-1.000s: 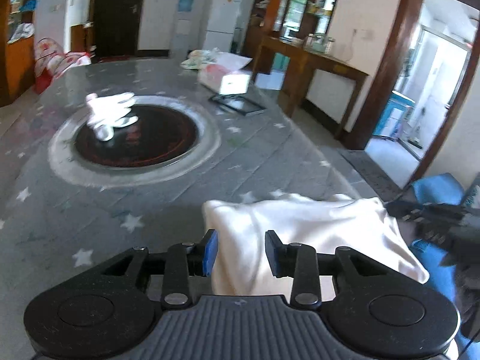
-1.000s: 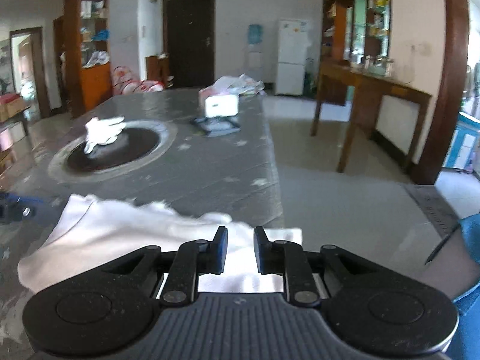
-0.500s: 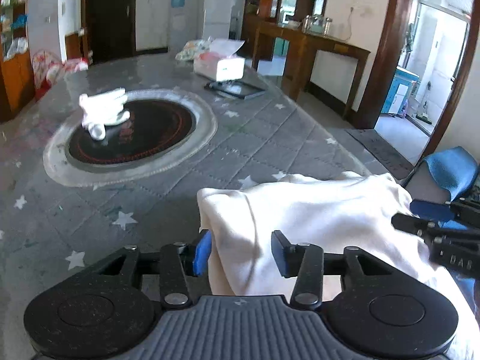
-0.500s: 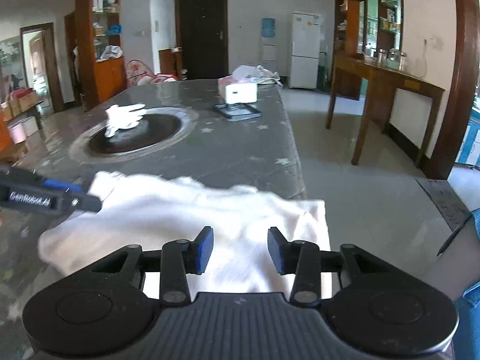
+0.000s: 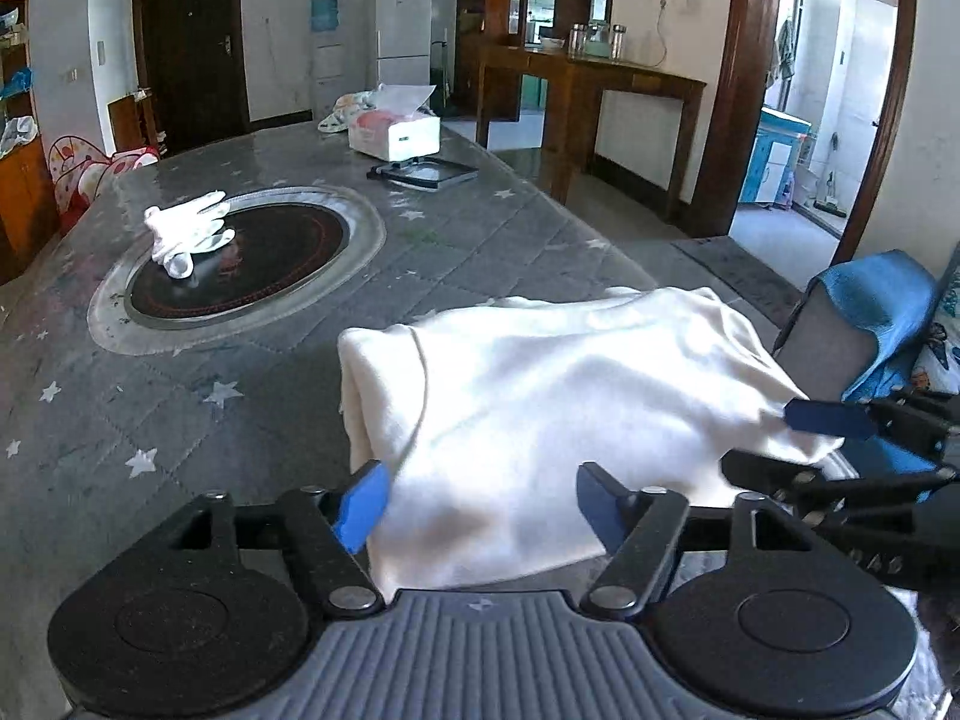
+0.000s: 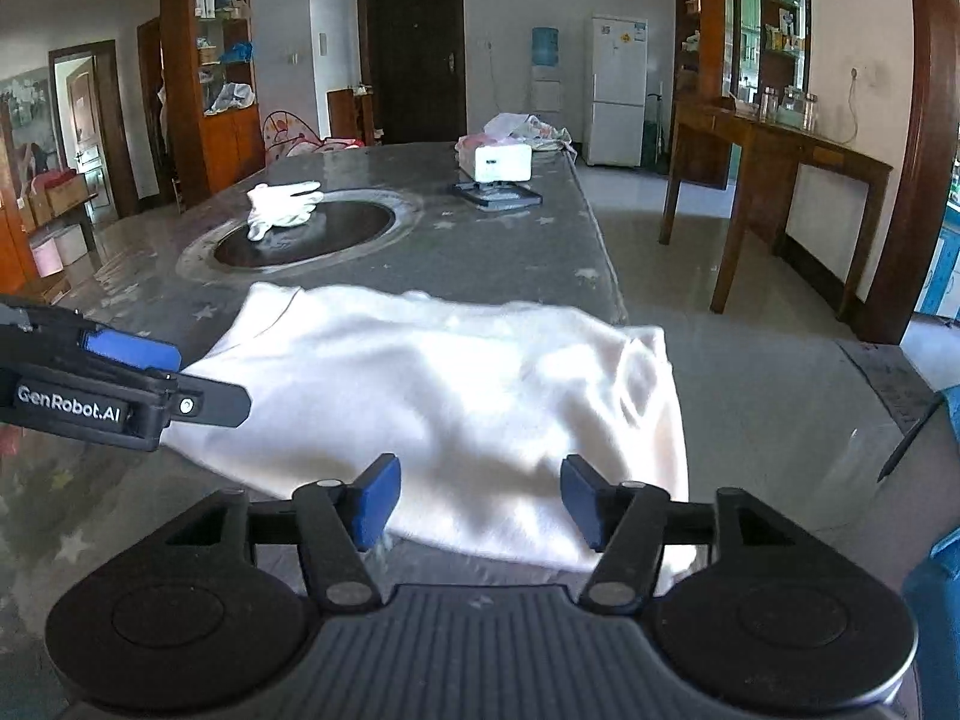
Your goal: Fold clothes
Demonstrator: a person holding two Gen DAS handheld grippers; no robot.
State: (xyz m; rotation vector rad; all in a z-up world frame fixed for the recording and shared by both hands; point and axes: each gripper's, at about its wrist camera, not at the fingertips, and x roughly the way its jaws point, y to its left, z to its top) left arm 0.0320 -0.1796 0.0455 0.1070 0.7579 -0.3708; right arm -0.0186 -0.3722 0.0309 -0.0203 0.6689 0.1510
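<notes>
White cloth (image 5: 558, 396), folded at least once, lies on the grey tabletop (image 5: 456, 252) near its edge. Left gripper (image 5: 480, 507) and right gripper (image 6: 477, 498) have just been opening, releasing it; further folds probably remain.

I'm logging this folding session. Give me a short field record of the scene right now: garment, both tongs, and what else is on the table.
garment: white garment, folded over, lying at the table's near edge
left tongs: open, jaws just widened, cloth between the pads but not pinched
right tongs: open, jaws just widened, cloth between them, not gripped
table: grey, star-patterned, round dark inset
other items: white gloves on the inset; tissue box; flat black tray
</notes>
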